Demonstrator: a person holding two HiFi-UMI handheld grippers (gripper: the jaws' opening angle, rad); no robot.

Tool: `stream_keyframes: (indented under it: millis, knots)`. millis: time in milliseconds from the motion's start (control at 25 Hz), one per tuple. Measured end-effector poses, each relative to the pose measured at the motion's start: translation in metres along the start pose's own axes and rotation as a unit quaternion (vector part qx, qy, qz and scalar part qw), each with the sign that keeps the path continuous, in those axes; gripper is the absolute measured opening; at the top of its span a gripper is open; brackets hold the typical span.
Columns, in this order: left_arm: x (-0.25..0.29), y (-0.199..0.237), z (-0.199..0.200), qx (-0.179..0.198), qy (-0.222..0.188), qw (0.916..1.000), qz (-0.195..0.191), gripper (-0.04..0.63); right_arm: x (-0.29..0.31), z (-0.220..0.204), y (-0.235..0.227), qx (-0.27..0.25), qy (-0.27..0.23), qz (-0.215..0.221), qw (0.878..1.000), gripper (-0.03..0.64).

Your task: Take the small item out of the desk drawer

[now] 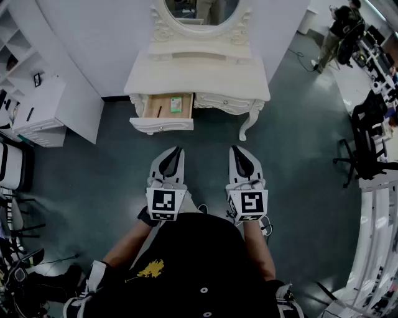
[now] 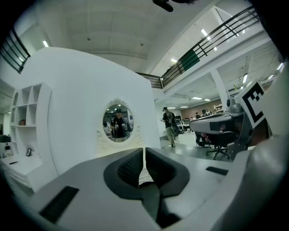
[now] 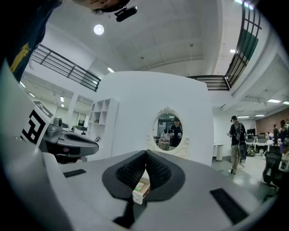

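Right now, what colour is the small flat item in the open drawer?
The item is green; best seen in the head view.

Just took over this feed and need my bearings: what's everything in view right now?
vanity desk: one, white, ahead against the wall
mirror: one, oval, white frame, on the desk
drawer: one, white front, open, desk's left side
small item: one, green, lying in the drawer
thin item: one, dark, left of the green one
shelf unit: one, white, far left
office chair: at least one, black, right
person: one, dark clothes, far right
left gripper: one, white, jaws together, empty, short of the drawer
right gripper: one, white, jaws together, empty, beside it
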State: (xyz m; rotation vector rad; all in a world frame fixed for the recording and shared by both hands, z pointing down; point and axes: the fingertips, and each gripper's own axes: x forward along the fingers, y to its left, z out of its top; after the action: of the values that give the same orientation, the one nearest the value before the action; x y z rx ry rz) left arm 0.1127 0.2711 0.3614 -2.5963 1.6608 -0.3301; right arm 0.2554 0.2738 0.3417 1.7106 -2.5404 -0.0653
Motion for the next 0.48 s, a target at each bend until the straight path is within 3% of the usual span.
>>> stream_keyframes:
  millis: [480]
  knots:
    - [0.0065,0.004,0.0002,0.004,0.003,1.0,0.003,0.026,0.0011,-0.0031,-0.0004,0.003,-0.006,0.005,1.0,0.015]
